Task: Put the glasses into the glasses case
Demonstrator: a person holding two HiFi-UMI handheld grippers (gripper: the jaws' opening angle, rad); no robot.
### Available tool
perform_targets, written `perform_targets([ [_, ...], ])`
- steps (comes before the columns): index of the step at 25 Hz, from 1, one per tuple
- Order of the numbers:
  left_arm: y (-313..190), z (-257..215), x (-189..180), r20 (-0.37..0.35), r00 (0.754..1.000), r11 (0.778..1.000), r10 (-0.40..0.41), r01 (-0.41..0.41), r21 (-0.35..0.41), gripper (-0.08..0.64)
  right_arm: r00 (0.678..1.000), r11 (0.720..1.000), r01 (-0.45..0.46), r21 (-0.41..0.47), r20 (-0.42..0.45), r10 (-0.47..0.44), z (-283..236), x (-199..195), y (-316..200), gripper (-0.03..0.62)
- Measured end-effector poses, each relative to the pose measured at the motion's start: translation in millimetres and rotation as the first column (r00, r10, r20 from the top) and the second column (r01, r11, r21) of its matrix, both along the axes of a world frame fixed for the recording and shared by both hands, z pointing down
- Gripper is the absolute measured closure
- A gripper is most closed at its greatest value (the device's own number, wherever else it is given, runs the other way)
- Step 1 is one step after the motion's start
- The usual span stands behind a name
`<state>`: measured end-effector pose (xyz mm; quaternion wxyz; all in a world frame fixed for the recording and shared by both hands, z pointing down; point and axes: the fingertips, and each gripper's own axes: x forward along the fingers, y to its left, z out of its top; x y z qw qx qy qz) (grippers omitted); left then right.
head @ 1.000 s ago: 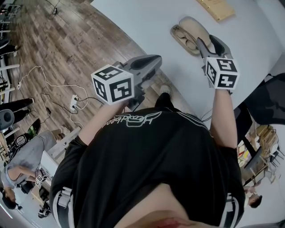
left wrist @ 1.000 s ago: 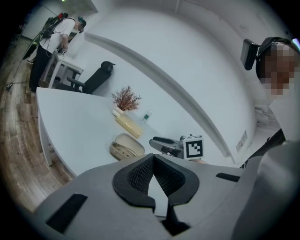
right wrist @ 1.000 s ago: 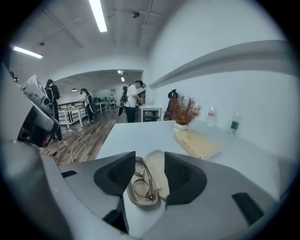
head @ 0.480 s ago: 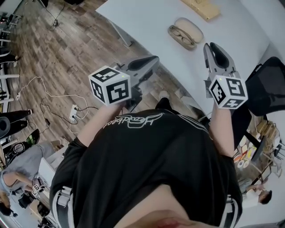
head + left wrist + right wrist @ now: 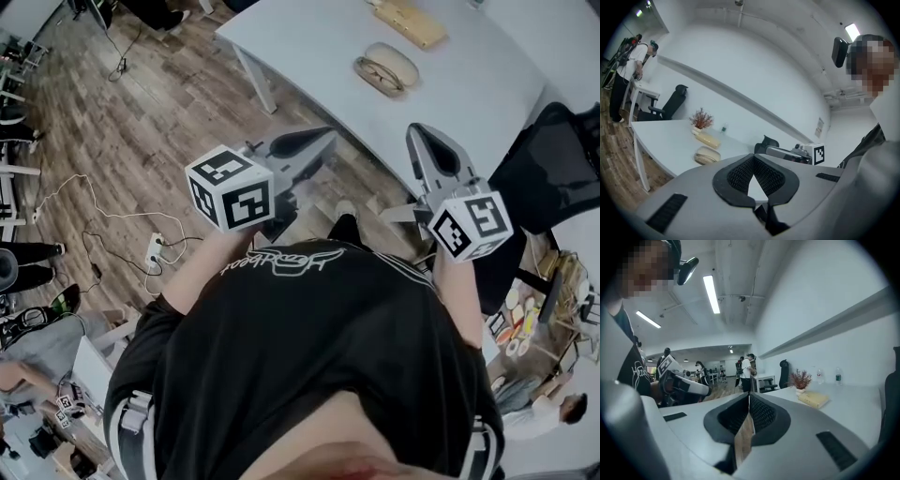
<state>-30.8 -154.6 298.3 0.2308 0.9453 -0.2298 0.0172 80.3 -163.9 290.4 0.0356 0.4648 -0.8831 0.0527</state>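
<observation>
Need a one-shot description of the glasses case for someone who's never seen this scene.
Find the long white table across the top of the head view. Toward its near edge lies the beige oval clamshell glasses case, open. Its rounded shape sets it apart from the flat rectangular yellowish block farther back.

An open-plan office is shown. A long white-topped table point(image 5: 469, 94) is set on a brown wood-plank floor point(image 5: 141, 112), and a black high-backed office chair point(image 5: 670, 101) is placed beside it. Long fluorescent tube lights point(image 5: 711, 294) are fixed to a bare white ceiling crossed by pipes. Further white desks point(image 5: 761, 379) are seen down the room, with standing people point(image 5: 747, 366) gathered at them. A white power strip point(image 5: 155, 246) with trailing cables is laid on the floor.
</observation>
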Motion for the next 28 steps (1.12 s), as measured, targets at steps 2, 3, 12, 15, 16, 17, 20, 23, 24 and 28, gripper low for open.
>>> perform_targets([
  [2,12.1,-3.8,-5.8,-0.001,1.0,1.0,0.004,-0.004,0.015,0.552,1.0,1.0,0.018,-0.002,0.013,-0.018,-0.3,-10.1,17.3,0.58],
  [3,17.2,-5.5,-8.4,0.0,1.0,1.0,0.004,-0.004,0.022,0.552,1.0,1.0,0.026,-0.003,0.014,-0.026,0.0,-14.6,25.0,0.58],
  [12,52.1,-12.1,-17.1,-0.008,0.999,0.998,0.035,-0.034,0.045,0.552,0.997,0.997,0.073,-0.033,0.013,-0.072,12.3,-41.9,73.2,0.583],
  [15,58.7,-10.9,-16.3,-0.007,0.999,0.998,0.045,-0.045,0.041,0.552,0.997,0.996,0.075,-0.042,0.005,-0.075,15.8,-44.3,81.5,0.583],
  [16,60.1,-10.1,-15.5,-0.008,0.999,0.998,0.047,-0.047,0.039,0.552,0.997,0.996,0.079,-0.043,0.002,-0.079,16.5,-44.9,83.4,0.583],
  [17,61.0,-9.1,-14.4,-0.009,0.999,0.998,0.049,-0.049,0.036,0.552,0.997,0.996,0.082,-0.042,-0.003,-0.083,17.4,-45.3,84.6,0.583],
  [20,62.1,-5.9,-13.4,-0.008,0.999,0.998,0.053,-0.053,0.03,0.552,0.996,0.995,0.086,-0.04,-0.011,-0.087,19.0,-47.1,86.5,0.583],
  [23,63.2,-5.5,-15.8,-0.008,0.999,0.998,0.052,-0.051,0.028,0.552,0.996,0.995,0.089,-0.046,0.01,-0.088,18.8,-49.1,88.0,0.583],
  [24,63.5,-5.3,-15.9,-0.009,0.999,0.998,0.052,-0.052,0.026,0.552,0.996,0.995,0.089,-0.049,0.015,-0.088,19.1,-49.2,88.4,0.583],
  [28,64.7,-2.0,-14.6,-0.007,0.998,0.998,0.06,-0.06,0.018,0.552,0.996,0.994,0.09,-0.06,0.015,-0.09,22.4,-49.2,89.9,0.583],
])
